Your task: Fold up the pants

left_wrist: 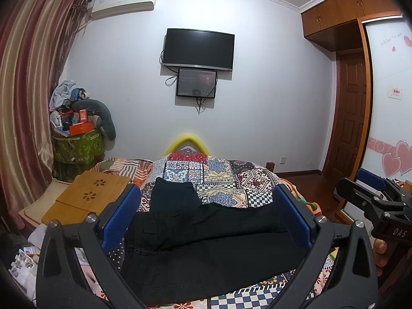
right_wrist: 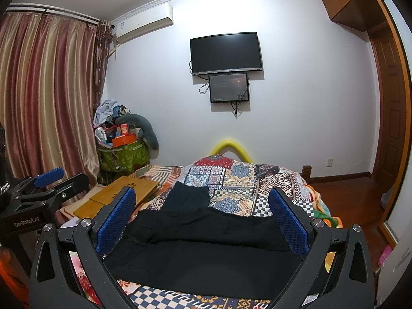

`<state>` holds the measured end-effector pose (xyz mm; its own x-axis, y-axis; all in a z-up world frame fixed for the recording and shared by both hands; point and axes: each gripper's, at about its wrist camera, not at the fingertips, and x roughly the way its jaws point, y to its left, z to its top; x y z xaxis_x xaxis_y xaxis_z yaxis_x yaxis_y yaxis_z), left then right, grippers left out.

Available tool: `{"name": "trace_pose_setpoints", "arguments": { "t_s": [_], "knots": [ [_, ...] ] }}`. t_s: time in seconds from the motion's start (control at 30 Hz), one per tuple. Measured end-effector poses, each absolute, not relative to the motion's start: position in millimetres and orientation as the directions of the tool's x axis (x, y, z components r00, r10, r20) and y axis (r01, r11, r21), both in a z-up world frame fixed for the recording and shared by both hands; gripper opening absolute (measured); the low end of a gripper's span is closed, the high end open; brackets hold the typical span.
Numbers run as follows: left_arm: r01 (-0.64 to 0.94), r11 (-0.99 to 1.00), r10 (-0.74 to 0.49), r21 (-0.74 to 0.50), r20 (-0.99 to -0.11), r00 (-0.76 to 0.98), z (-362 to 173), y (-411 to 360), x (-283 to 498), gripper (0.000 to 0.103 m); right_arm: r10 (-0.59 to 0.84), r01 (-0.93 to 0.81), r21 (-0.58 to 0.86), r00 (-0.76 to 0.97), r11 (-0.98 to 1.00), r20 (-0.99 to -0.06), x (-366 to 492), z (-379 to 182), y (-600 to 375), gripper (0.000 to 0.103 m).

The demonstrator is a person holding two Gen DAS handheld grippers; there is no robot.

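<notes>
The black pants point(left_wrist: 206, 242) lie spread across the patchwork bedspread point(left_wrist: 224, 177) on the bed, waistband with its button toward the left, one leg stretched to the right and a dark folded part reaching away toward the foot of the bed (cargo-style pocket flaps show faintly on the cloth). The left gripper point(left_wrist: 206, 213) hovers over them with its blue-padded fingers point(left_wrist: 121, 216) wide apart and nothing between them; the right gripper point(right_wrist: 203, 213) is likewise spread, empty, above the same garment. Each gripper shows at the edge of the other's view: the right one's body reads "DAS" in the left wrist view, and the left one's reads "GenRobot.AI" in the right wrist view. To the left of the pants a bamboo lap desk point(left_wrist: 90, 198) with flower cut-outs rests on the bed. Beyond it a green leaf-print bin point(left_wrist: 78, 146) stands heaped with boxes and clothes beside striped curtains point(left_wrist: 28, 82). On the far wall hang a dark television point(left_wrist: 198, 49), a smaller lit screen point(left_wrist: 197, 83) just below it, and an air conditioner point(left_wrist: 123, 2); their writing is too small to read.
</notes>
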<state>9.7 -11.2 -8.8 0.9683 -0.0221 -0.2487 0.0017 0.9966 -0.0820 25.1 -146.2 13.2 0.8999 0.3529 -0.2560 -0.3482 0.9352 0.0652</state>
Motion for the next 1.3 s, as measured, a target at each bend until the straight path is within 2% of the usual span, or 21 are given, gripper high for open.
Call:
{"name": "trace_pose_setpoints", "arguments": {
  "t_s": [0.57,0.83,1.17,1.3],
  "knots": [
    [0.007,0.996,-0.031,-0.09,-0.262,0.965,-10,-8,17,0.103,0.351,-0.346,0.064,0.9,0.936,-0.26,27,11,-146,0.102],
    [-0.03,0.996,0.005,-0.078,-0.297,0.955,-18,8,55,0.103,0.333,-0.343,0.025,0.891,0.939,-0.309,58,-3,-141,0.102],
    [-0.102,0.994,0.07,-0.047,-0.457,0.887,-54,68,172,0.103,0.265,-0.322,-0.061,0.859,0.945,-0.439,140,-43,-145,0.102],
    [-0.149,0.988,0.111,-0.03,-0.528,0.842,-84,100,222,0.103,0.263,-0.328,-0.037,0.815,0.944,-0.517,184,-69,-154,0.102]
  ]
}}
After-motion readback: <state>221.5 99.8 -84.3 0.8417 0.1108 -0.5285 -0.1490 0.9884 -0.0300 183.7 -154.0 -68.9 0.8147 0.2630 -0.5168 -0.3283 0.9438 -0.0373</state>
